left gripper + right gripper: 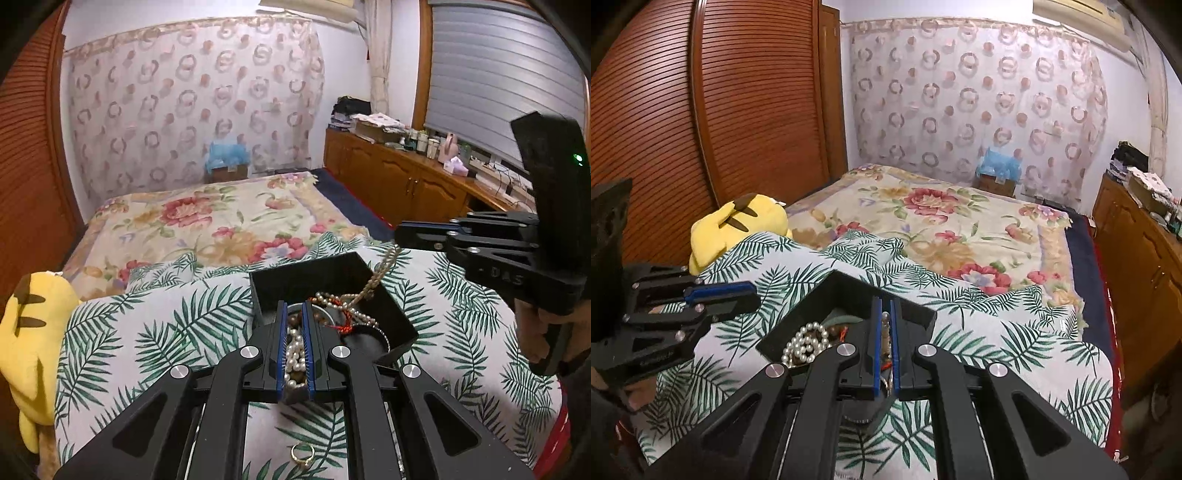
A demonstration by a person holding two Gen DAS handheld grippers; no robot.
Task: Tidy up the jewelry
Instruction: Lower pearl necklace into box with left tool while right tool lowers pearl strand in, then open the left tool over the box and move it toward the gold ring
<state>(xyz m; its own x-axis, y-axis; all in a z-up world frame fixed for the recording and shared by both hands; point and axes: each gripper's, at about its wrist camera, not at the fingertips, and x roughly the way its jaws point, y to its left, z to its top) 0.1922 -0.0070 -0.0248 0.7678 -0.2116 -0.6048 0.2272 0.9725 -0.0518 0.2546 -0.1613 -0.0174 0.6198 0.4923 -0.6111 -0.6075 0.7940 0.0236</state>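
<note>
Two claws met over a black box on a leaf-print cloth. The left claw was clamped on a pearl string, w/ the right claw pinched on a tan bead cord trailing from the box. A gold ring lay on the cloth nearby, beside a yellow plush toy.

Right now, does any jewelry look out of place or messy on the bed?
Yes. A gold ring lies alone on the palm-leaf cover, outside the black box. A beige beaded strand trails over the box wall up to the right gripper, and the pearl, red and brown strands inside look tangled together.
</note>
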